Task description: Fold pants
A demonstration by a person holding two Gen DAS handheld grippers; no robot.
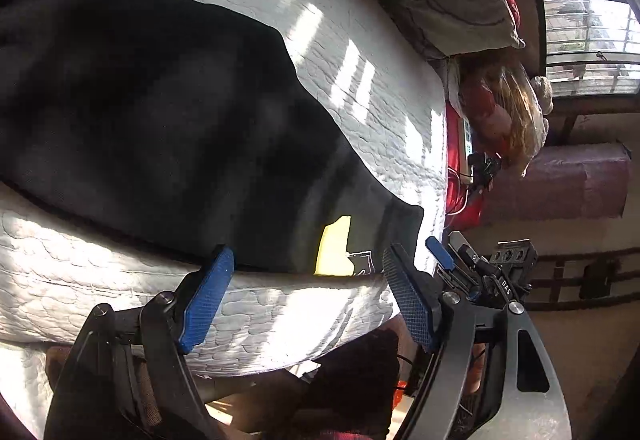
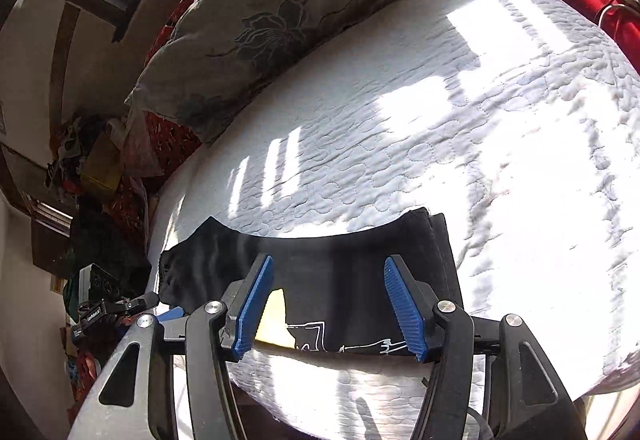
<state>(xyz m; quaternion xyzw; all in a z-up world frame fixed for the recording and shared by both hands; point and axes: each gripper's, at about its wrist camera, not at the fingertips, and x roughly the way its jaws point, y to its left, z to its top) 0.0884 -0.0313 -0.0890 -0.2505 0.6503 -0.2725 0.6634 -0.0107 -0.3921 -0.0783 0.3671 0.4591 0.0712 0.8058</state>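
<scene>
Right wrist view shows us the pants (image 2: 320,272) lying as a short black stack on the near edge of the bed (image 2: 480,144), layered edges showing at the right end and a yellow patch (image 2: 276,316) with white line print along the near hem. Our right gripper (image 2: 330,306) hovers just over that near hem with its blue fingers (image 2: 254,306) spread wide and holding nothing.

We judge that the pants are already folded at least once and that the step in hand is to take the near edge for another fold. To do it well, we should bring each pair of fingers low along the mattress, slide one finger under all the layers together, and close only when the whole thickness is between them. Both hands should lift evenly so the stack does not shear, then carry the edge across and lay it square.

Left wrist view gives what the other cannot: the black cloth (image 1: 160,120) runs far off to the left, so the pants are longer than the right view suggests. Our left gripper (image 1: 308,260) hangs at the near edge with fingers (image 1: 208,296) apart and empty, the yellow patch (image 1: 334,246) between them. The right view alone shows the stacked layers at the right end and the pillow (image 2: 260,28) at the far side.
</scene>
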